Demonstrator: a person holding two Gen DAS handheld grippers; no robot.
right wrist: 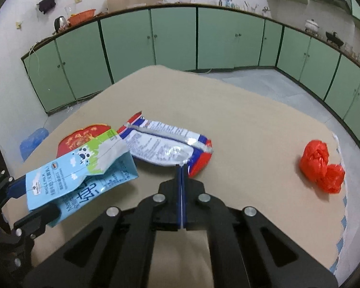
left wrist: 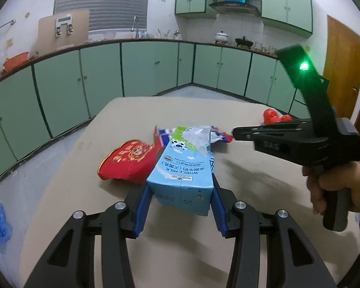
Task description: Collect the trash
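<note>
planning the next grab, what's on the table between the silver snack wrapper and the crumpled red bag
Nothing: in the right wrist view, only bare tan table lies between the snack wrapper and the red bag.

The left gripper (left wrist: 180,199) is clamping its jaws on a blue milk carton (left wrist: 183,168), holding it over the tan surface (left wrist: 67,192). Beyond the jaws a red packet (left wrist: 127,163) is lying; right of them the right gripper (left wrist: 236,134) is reaching in.
</note>
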